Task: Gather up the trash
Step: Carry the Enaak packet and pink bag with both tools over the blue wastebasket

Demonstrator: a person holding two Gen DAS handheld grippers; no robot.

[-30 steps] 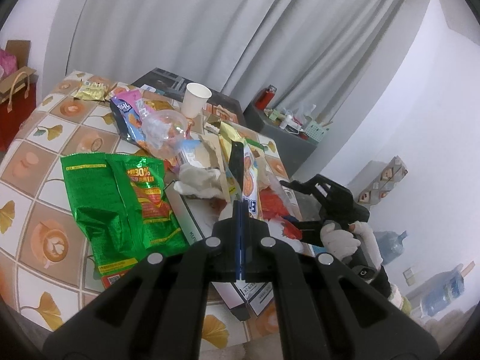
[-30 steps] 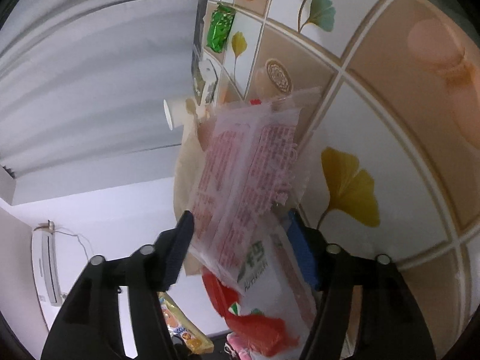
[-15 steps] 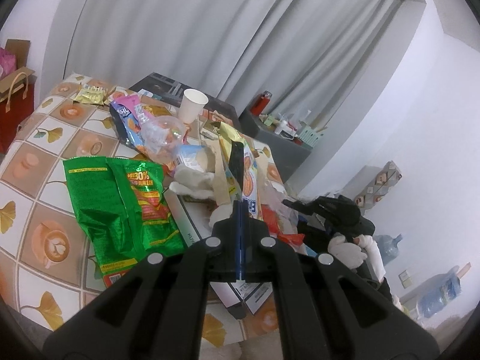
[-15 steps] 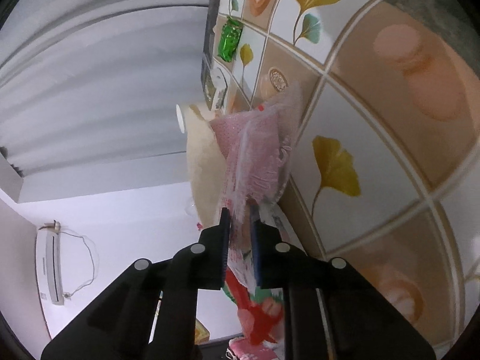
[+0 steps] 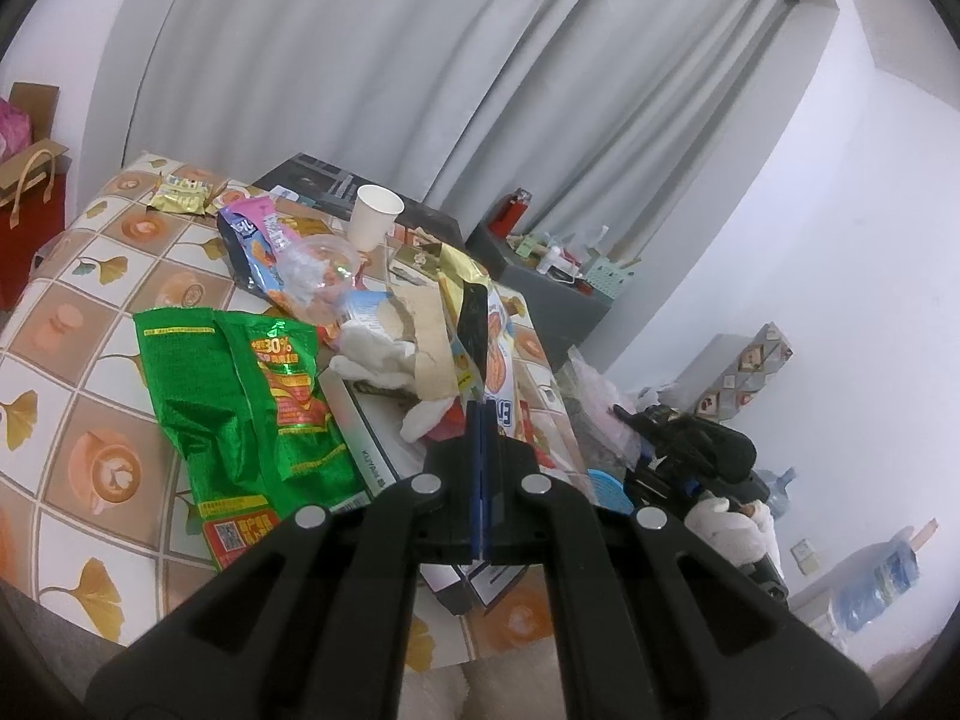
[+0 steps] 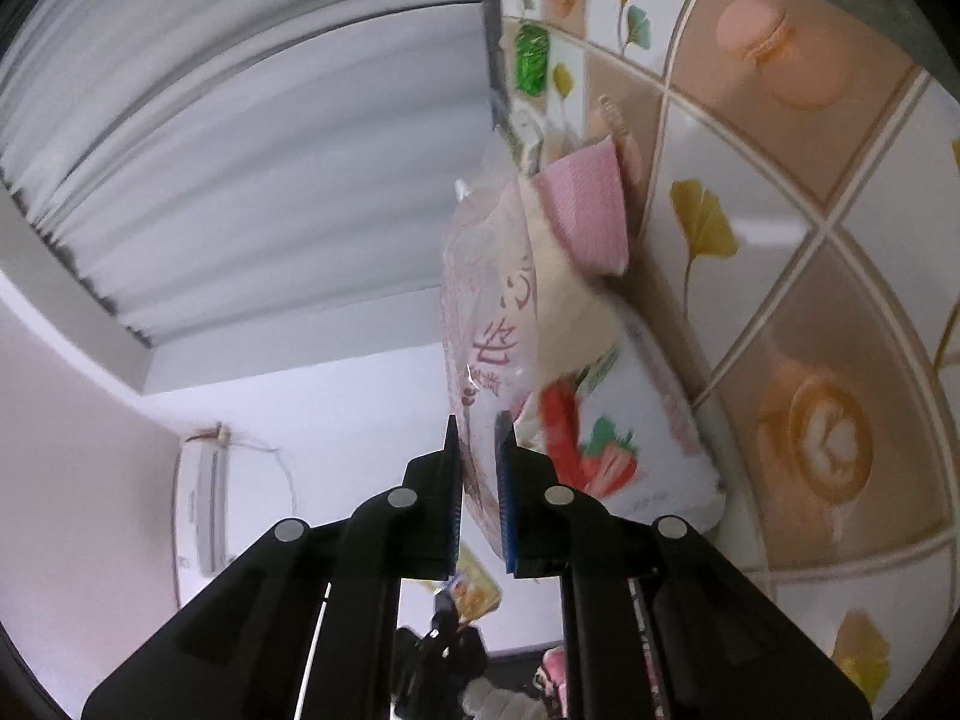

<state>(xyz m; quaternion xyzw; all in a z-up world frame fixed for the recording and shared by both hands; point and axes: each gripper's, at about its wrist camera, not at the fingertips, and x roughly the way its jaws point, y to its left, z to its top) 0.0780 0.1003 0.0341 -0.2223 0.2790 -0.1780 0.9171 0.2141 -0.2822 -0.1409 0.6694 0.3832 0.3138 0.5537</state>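
- Your right gripper has just closed its jaws on the clear wrapper; the film is pinched between the pads, hanging off the table edge
- Keep the pinch firm and draw the wrapper away from the table slowly, since thin film may slip or drag the strawberry pack beside it
- Your left gripper has its jaws together on nothing, over the box
- The box on the table holds tissues and torn wrappers
- The paper cup, farther along the table, hides its inside
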